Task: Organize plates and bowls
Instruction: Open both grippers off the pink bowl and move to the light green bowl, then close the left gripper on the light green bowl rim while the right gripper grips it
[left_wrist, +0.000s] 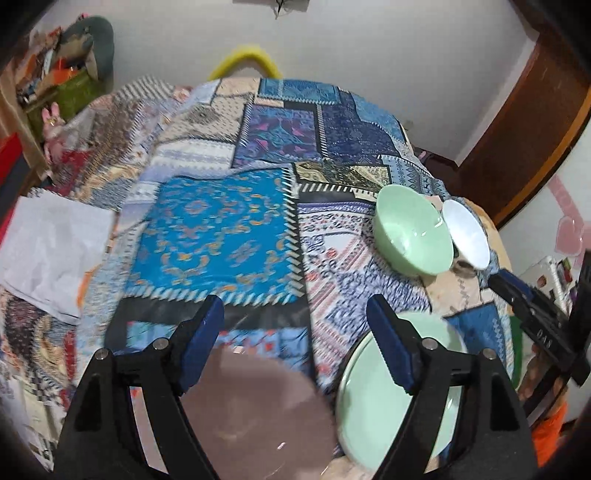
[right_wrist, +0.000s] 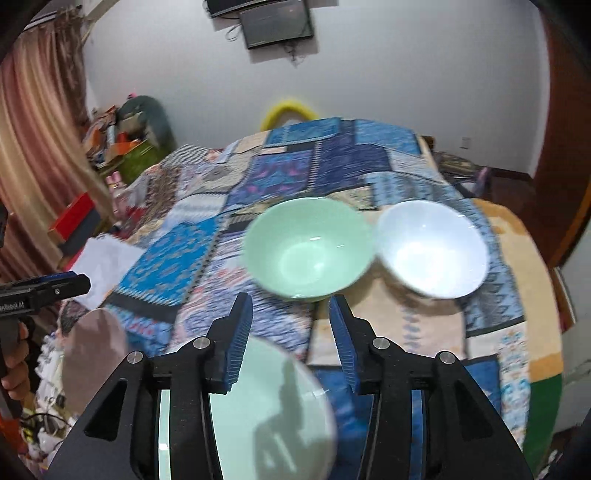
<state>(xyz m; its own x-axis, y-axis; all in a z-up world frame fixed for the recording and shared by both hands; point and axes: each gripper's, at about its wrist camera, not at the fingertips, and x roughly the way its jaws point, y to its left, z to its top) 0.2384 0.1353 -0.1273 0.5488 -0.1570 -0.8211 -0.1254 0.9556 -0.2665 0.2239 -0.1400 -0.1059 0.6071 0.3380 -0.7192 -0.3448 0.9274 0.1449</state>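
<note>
Bowls, one pale green glazed and one white glazed, touch just beyond my flat green plate; both grippers, left and right, hover wide open and empty, presumably ready for nesting.

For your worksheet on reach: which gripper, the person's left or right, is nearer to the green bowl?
Right. The right gripper hangs open just short of the green bowl, aimed at it. The left gripper is open farther back, above the brown plate, with the bowl off to its right.

Bedroom: quilted bed, curtains
</note>
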